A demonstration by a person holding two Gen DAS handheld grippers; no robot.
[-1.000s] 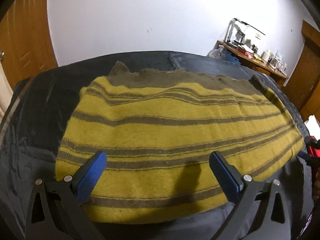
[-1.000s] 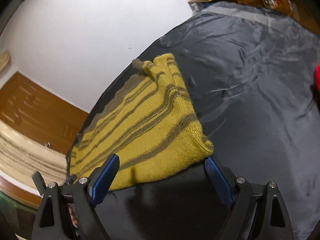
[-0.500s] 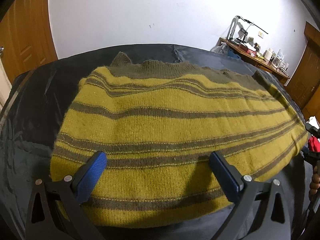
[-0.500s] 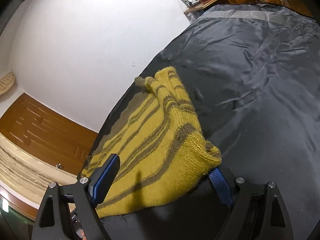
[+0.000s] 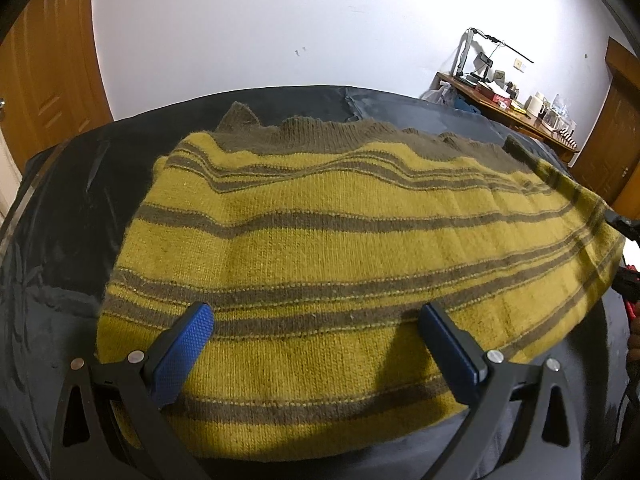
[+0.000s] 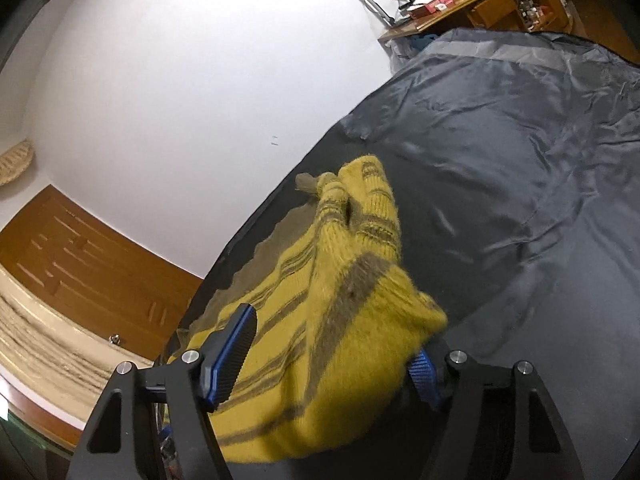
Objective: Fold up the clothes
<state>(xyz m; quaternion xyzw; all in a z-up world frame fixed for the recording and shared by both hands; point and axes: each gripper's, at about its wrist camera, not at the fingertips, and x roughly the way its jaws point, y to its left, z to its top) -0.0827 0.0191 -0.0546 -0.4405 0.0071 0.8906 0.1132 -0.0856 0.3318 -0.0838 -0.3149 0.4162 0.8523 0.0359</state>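
A yellow knit sweater with brown stripes [image 5: 340,248] lies spread on a dark sheet [image 5: 68,216]. My left gripper [image 5: 316,344] is open, its blue-padded fingers over the sweater's near edge. In the right wrist view the sweater's end [image 6: 344,304] bulges between the fingers of my right gripper [image 6: 324,352]. That gripper is open; its right finger is mostly hidden by the fabric. The right gripper's tip also shows in the left wrist view [image 5: 624,228] at the sweater's right edge.
The dark sheet [image 6: 520,200] stretches wrinkled to the right of the sweater. A wooden desk [image 5: 508,108] with clutter stands by the white wall at the back right. Wooden doors [image 5: 44,76] are on the left and far right.
Both grippers moved forward onto the sweater. The sweater's right end now sits between the right gripper's fingers and has bunched up there.
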